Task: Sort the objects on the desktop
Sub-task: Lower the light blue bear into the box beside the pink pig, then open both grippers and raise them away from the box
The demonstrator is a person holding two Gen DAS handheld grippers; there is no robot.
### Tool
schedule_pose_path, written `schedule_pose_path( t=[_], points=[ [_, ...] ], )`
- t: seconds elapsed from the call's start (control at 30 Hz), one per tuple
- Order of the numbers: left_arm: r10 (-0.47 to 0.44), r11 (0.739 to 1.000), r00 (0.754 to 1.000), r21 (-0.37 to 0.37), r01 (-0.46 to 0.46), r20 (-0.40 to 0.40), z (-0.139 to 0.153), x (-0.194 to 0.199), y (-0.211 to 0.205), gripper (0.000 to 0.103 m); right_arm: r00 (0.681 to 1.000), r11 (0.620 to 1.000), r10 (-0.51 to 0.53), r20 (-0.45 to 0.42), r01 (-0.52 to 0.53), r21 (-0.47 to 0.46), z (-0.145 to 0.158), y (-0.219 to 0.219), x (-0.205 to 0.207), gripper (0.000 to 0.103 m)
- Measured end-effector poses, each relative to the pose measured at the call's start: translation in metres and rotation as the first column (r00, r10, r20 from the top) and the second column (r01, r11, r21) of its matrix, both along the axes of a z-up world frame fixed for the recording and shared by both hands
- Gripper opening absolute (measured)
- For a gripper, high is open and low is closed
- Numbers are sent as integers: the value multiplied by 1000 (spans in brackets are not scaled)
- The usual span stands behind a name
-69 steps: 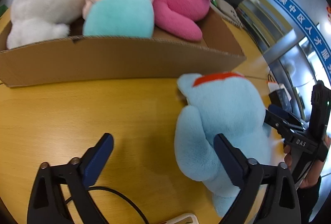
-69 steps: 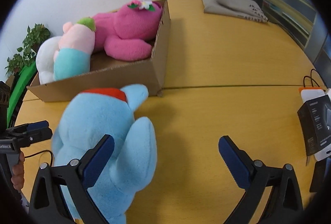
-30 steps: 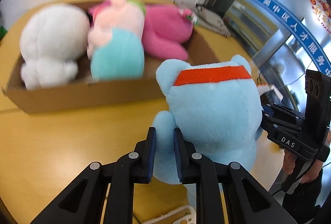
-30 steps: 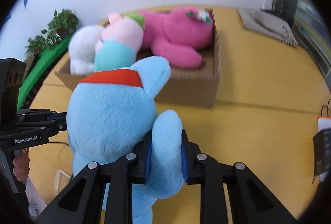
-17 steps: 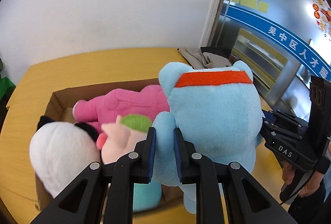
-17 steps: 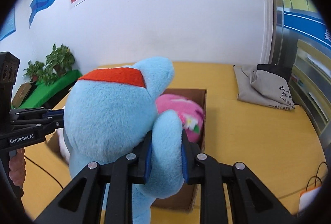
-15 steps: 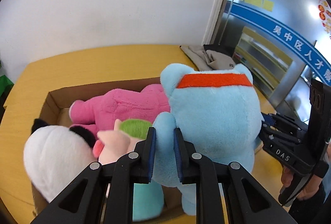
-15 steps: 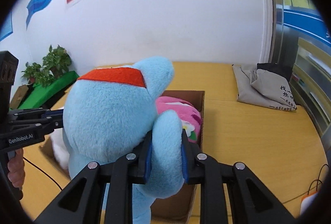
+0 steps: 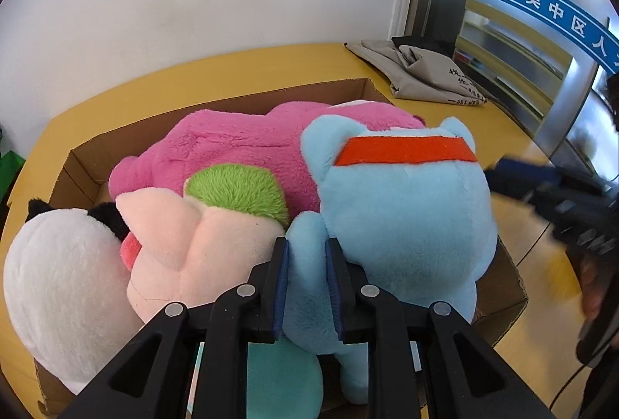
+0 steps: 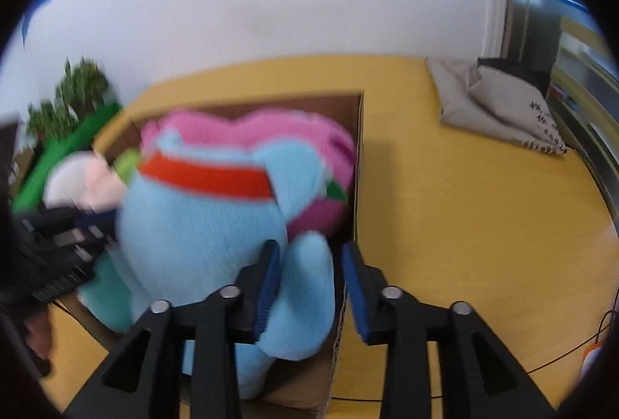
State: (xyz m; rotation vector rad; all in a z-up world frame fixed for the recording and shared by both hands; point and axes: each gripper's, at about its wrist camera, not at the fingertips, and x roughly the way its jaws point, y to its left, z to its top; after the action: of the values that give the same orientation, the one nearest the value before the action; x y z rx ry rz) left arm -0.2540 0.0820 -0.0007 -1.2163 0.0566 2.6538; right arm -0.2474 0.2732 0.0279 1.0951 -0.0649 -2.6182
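A light blue plush toy (image 9: 402, 221) with a red band sits in the cardboard box (image 9: 216, 105), at its near right end, against a pink plush (image 9: 240, 144). My left gripper (image 9: 305, 287) is shut on the blue plush's arm. In the blurred right wrist view the blue plush (image 10: 201, 221) shows again. My right gripper (image 10: 309, 279) is open; the plush's other arm lies between the parted jaws, which no longer squeeze it. The right gripper also shows blurred at the right of the left wrist view (image 9: 549, 187).
The box also holds a pale pink and teal plush (image 9: 193, 245) and a white plush (image 9: 58, 276). The box stands on a yellow wooden table (image 10: 464, 187). A folded grey cloth bag (image 9: 429, 70) lies at the table's far right. A green plant (image 10: 77, 90) stands left.
The blue plush has been lowered into the box. My right gripper's jaws have opened off the plush's arm. My left gripper stays shut on the other arm.
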Motion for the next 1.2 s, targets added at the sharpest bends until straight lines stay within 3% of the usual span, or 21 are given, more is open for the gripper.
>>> schedule_pose_path(
  t=[0.1, 0.17, 0.23, 0.3, 0.47, 0.6, 0.67, 0.77, 0.87, 1.0, 1.2],
  points=[
    [8, 1000, 1000, 15, -8, -1, 2, 3, -1, 24, 996, 997, 51, -80, -55, -50, 32, -13, 5, 72],
    [14, 999, 1000, 39, -14, 1, 6, 10, -7, 29, 993, 996, 85, -84, -86, -9, 37, -33, -4, 73],
    [24, 997, 1000, 70, -24, 3, 10, 22, -16, 41, 996, 996, 84, -41, -82, 36, 27, -51, -19, 73],
    [42, 996, 999, 85, -41, -4, 13, 42, -28, 62, 997, 995, 79, 17, -80, 53, 7, -64, -34, 72],
    [113, 992, 993, 56, -112, -28, 17, 94, -52, 67, 998, 990, 53, 35, -57, 131, -15, -87, -35, 70],
    [166, 984, 985, 75, -163, -36, 23, 124, -69, 87, 1000, 995, 1, 27, -4, 99, -3, -81, -24, 72],
    [182, 980, 983, 88, -179, -32, 25, 134, -75, 87, 1000, 995, -16, -1, 16, 95, 9, -80, -10, 81],
    [197, 976, 979, 102, -192, -46, 29, 148, -78, 87, 998, 998, -29, -60, 32, 60, 28, -78, 21, 84],
    [212, 975, 975, 87, -207, -59, 33, 159, -78, 89, 993, 999, -20, -118, 23, 25, 37, -77, 59, 102],
    [251, 967, 965, 54, -247, -74, 33, 172, -79, 97, 990, 997, -36, -133, 46, 68, 28, -83, 98, 103],
    [274, 961, 958, 56, -269, -91, 37, 187, -82, 102, 996, 995, -51, -76, 58, 84, 7, -83, 133, 103]
  ],
)
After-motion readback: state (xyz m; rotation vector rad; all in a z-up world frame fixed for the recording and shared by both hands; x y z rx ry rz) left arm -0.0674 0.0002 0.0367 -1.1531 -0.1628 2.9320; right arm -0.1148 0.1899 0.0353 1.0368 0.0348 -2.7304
